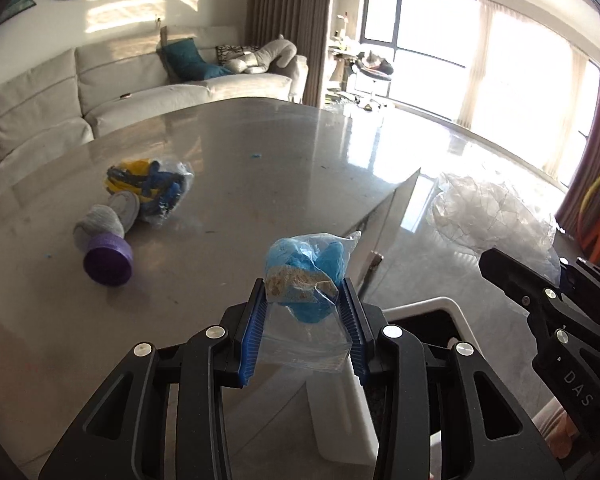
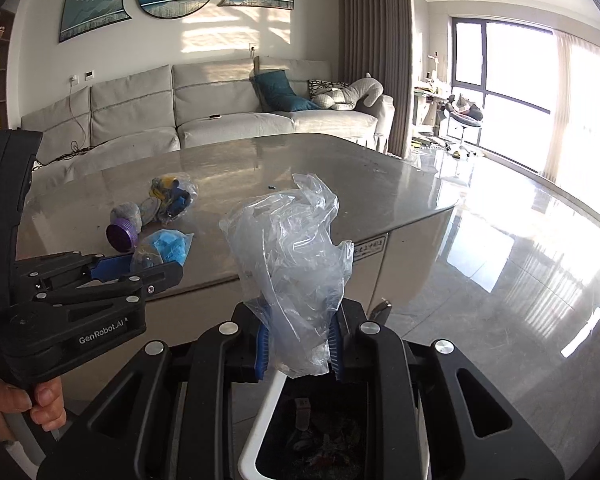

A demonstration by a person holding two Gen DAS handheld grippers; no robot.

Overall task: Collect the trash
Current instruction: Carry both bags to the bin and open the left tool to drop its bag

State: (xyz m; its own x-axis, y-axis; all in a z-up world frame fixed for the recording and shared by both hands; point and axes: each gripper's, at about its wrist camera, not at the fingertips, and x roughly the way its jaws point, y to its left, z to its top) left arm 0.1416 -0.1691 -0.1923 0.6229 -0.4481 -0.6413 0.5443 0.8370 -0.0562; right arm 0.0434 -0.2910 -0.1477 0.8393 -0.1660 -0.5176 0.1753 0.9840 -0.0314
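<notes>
A clear packet with blue stuffing (image 1: 305, 276) is clamped between the pads of the left tool (image 1: 304, 312), above the near edge of the table (image 1: 260, 140). A crumpled clear plastic bag (image 2: 290, 264) is pinched in the right tool (image 2: 300, 340), directly over the white-rimmed bin (image 2: 260, 412). More trash, a purple cap (image 1: 108, 262) and a yellow-blue packet (image 1: 150, 188), is seen on the table at ten o'clock from the left tool.
</notes>
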